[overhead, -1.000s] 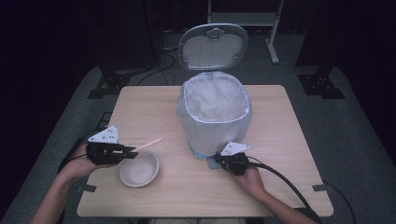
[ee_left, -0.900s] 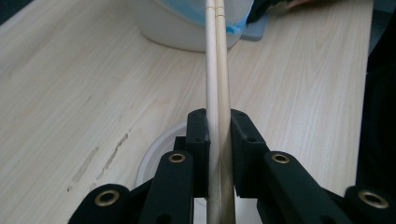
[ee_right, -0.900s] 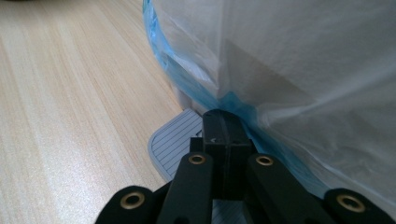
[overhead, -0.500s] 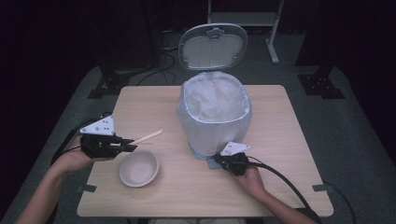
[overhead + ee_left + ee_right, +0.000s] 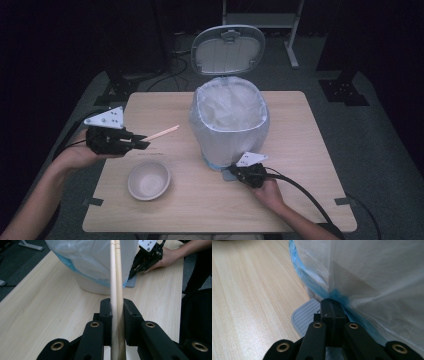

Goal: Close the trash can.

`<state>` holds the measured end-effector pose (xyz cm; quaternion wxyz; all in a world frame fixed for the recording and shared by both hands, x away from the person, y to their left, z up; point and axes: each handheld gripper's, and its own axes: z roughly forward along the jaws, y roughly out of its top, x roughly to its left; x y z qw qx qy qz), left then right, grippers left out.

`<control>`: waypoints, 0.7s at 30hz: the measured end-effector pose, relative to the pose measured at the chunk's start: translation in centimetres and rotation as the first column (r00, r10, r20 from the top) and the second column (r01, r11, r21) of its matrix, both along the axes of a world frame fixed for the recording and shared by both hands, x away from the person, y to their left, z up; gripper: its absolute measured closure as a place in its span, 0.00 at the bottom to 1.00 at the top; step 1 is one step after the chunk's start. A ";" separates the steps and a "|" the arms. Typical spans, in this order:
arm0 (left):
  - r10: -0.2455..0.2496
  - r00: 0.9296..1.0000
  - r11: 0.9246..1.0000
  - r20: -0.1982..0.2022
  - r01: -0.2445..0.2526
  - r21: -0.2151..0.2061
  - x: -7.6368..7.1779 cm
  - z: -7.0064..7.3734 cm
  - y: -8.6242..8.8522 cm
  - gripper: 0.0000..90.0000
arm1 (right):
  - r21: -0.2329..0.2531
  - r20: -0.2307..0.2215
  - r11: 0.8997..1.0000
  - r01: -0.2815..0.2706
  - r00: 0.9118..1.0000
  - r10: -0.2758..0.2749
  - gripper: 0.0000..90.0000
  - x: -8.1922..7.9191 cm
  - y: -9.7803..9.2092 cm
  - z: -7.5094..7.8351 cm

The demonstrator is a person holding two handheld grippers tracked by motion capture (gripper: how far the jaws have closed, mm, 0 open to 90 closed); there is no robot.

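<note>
A pair of pale wooden chopsticks (image 5: 116, 277) is pinched by the left gripper (image 5: 131, 143) at frame left, lifted for binning; the right gripper (image 5: 332, 312), jaws pressed together, holds down the grey ribbed pedal (image 5: 305, 315), keeping the lid open.

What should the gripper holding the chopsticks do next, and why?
Probably carry them over the open bin and let go. The left gripper is shut on the chopsticks, held above the table beside the bowl, while the right gripper presses the bin's pedal, its lid up.

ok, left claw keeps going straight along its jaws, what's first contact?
Likely the bag-lined bin: the left claw and its clamped chopsticks aim at its side, tips leading. Depth unclear.
</note>
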<state>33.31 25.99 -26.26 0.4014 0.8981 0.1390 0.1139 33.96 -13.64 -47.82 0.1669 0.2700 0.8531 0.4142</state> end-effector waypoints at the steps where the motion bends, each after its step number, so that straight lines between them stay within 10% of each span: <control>1: -0.001 1.000 1.000 0.003 0.001 -0.002 0.1 0.3 -0.1 0.88 | 0.001 -0.004 1.000 0.000 1.000 0.000 1.00 0.0 0.0 0.0; 21: -0.054 0.998 0.998 0.040 0.052 0.030 1.0 4.0 -2.8 0.88 | -0.006 0.000 1.000 -0.008 1.000 0.008 1.00 0.1 -0.1 0.0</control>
